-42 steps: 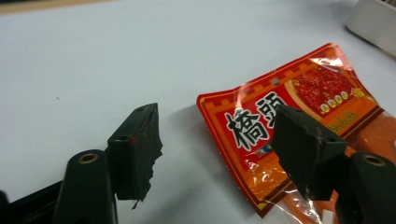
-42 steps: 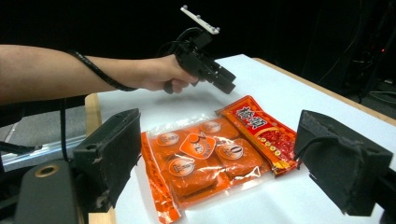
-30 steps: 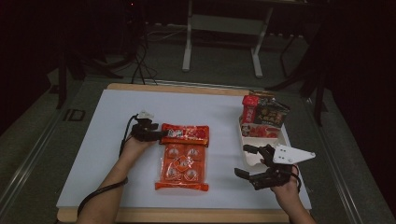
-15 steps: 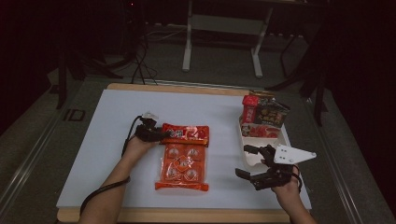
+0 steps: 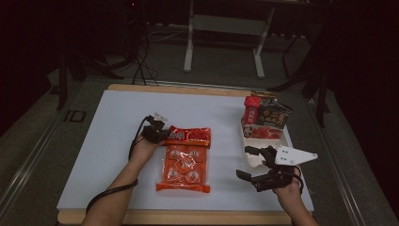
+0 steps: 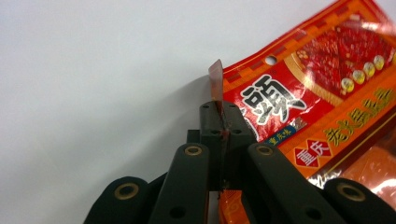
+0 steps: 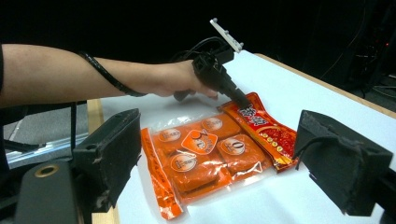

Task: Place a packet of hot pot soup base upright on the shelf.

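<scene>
A red snack packet [image 5: 190,135] lies flat on the white table top [image 5: 94,155], along the far edge of a larger orange pack of several wrapped pieces [image 5: 184,168]. My left gripper [image 5: 162,135] has just been closing and is now shut on the packet's left corner. In the left gripper view the jaws pinch the thin foil edge [image 6: 217,79] of the red packet [image 6: 299,93]. My right gripper [image 5: 243,162] stands open to the right of the orange pack with nothing between its jaws. The right gripper view looks at the orange pack [image 7: 201,154], the red packet [image 7: 266,133] and the left gripper [image 7: 240,100].
A white tray [image 5: 256,141] stands at the table's right, just beyond my right gripper, with red and dark snack packages [image 5: 266,115] upright at its far end. A wooden border [image 5: 188,217] runs along the near table edge. Metal stand legs [image 5: 190,42] are behind the table.
My left gripper has moved right to the red packet's corner and its jaws have closed on it. The right gripper has kept still.
</scene>
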Demonstrator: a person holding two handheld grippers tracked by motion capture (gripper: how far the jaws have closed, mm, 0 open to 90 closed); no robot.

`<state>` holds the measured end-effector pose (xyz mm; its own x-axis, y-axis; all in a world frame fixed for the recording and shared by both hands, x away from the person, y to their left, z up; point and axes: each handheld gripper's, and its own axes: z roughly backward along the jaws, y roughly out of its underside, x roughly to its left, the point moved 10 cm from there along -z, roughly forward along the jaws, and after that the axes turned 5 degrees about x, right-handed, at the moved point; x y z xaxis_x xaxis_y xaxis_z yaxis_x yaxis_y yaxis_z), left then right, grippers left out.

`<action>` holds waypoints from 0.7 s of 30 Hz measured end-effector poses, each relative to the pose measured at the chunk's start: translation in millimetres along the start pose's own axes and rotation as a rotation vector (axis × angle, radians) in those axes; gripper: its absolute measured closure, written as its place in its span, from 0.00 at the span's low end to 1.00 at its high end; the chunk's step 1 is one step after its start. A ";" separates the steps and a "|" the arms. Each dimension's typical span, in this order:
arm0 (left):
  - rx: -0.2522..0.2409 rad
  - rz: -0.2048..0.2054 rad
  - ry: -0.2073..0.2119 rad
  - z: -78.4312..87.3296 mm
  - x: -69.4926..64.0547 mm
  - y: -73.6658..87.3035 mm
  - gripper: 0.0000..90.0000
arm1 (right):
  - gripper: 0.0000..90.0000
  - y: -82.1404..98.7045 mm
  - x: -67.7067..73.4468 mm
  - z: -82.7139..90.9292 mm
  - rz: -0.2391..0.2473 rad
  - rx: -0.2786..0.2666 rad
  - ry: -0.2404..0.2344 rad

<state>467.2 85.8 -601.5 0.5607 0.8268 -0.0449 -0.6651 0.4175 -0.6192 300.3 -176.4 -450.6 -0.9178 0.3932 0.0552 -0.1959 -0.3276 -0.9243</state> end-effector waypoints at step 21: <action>-0.223 -0.068 0.050 64.0 -22.2 -25.8 1.00 | 0.15 -4.1 -11.3 9.0 -0.047 -0.005 0.081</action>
<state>440.4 80.9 -534.4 0.6282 0.7774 -0.0326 -0.5029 0.3737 -0.7794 308.4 -187.2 -444.0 -0.8767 0.4763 0.0677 -0.2359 -0.3030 -0.9234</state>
